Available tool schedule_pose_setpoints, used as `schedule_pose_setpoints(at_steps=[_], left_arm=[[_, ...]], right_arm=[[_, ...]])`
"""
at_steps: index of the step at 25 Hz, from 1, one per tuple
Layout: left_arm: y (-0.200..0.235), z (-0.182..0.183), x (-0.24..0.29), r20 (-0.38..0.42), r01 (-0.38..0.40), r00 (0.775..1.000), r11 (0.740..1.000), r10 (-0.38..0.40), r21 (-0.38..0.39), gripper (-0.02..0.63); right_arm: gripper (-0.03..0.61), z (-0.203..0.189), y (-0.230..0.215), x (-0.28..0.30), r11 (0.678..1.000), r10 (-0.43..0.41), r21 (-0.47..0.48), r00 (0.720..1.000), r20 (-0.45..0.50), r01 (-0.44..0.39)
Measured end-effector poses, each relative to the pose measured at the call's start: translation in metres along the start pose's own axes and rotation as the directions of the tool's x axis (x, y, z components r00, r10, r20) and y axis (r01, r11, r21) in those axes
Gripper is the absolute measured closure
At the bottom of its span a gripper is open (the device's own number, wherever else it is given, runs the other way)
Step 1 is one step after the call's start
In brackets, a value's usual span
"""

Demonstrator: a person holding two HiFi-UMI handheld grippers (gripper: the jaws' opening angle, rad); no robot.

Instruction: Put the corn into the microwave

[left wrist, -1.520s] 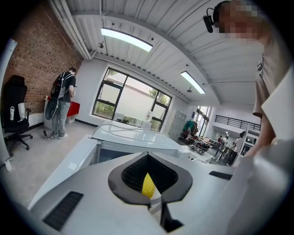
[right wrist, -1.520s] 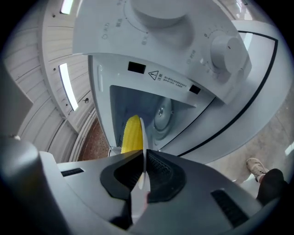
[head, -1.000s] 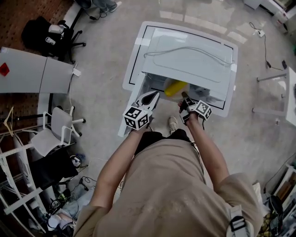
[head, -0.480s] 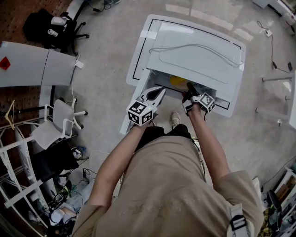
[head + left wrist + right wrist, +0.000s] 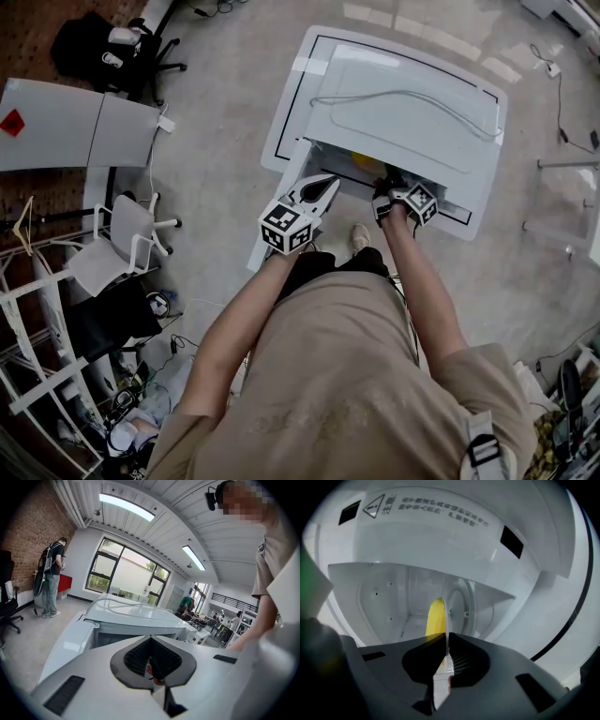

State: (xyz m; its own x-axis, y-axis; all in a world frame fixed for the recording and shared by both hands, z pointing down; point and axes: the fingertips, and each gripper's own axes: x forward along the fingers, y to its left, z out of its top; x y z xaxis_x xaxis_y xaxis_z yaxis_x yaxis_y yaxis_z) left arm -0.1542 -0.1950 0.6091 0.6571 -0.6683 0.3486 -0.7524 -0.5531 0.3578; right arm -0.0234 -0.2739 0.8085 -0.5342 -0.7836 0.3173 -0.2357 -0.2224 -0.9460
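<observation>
The right gripper (image 5: 446,639) was pinching the near end of the yellow corn (image 5: 436,616). The cob ran straight ahead of the jaws, and its far tip was already past the front frame of the microwave (image 5: 440,541), over the white floor of the cavity. Exactly where the pads met the cob was hard to read, as a pale thin edge crossed it there.

From the head view, only a sliver of the corn (image 5: 364,160) showed at the mouth of the microwave (image 5: 375,127), just ahead of the right gripper (image 5: 386,183). A grey cable (image 5: 403,96) lay looped on the oven's top, and the oven sat on a white table (image 5: 291,94) edged with a black line.

The door (image 5: 262,246) stood swung open to the left. The left gripper (image 5: 328,183) was close beside it, its jaws pressed together on nothing, pointing at the oven's front (image 5: 136,620).

A white chair (image 5: 112,253) stood well apart on the left, and a person (image 5: 51,578) stood by the brick wall.
</observation>
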Motion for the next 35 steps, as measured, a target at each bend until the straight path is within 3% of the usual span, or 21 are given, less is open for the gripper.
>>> schedule_pose_setpoints(at_steps=[9,15,18,23,28,31,35], left_arm=[[0.000,0.003,-0.004,0.003,0.017,1.000,1.000,-0.017,-0.002,0.612],[-0.002,0.002,-0.008,0.004,0.030,1.000,1.000,-0.030,-0.003,0.612],[-0.004,0.001,-0.009,0.006,0.037,0.999,0.999,-0.037,-0.009,0.612],[-0.007,0.003,-0.010,0.018,0.060,0.998,0.998,-0.059,-0.016,0.612],[-0.014,0.002,-0.011,0.022,0.072,0.997,0.997,-0.072,-0.016,0.612],[-0.018,0.001,-0.014,0.023,0.075,0.997,0.997,-0.074,-0.019,0.612],[-0.020,0.000,-0.018,0.023,0.072,0.997,0.997,-0.071,-0.020,0.612]], right_arm=[[0.561,0.009,-0.011,0.003,1.000,-0.026,0.006,0.997,0.071,0.026],[0.560,0.004,-0.005,0.010,0.993,-0.082,-0.084,0.994,0.073,0.089],[0.447,-0.006,0.001,0.011,0.988,-0.065,-0.139,0.997,0.032,0.069],[0.374,-0.028,0.000,0.010,0.956,-0.111,-0.280,0.991,-0.072,0.087],[0.367,-0.054,-0.012,0.002,0.869,-0.215,-0.484,0.960,-0.182,0.103],[0.365,-0.064,-0.021,-0.003,0.767,-0.294,-0.632,0.934,-0.200,0.106],[0.366,-0.061,-0.029,-0.010,0.613,-0.402,-0.772,0.907,-0.123,0.167]])
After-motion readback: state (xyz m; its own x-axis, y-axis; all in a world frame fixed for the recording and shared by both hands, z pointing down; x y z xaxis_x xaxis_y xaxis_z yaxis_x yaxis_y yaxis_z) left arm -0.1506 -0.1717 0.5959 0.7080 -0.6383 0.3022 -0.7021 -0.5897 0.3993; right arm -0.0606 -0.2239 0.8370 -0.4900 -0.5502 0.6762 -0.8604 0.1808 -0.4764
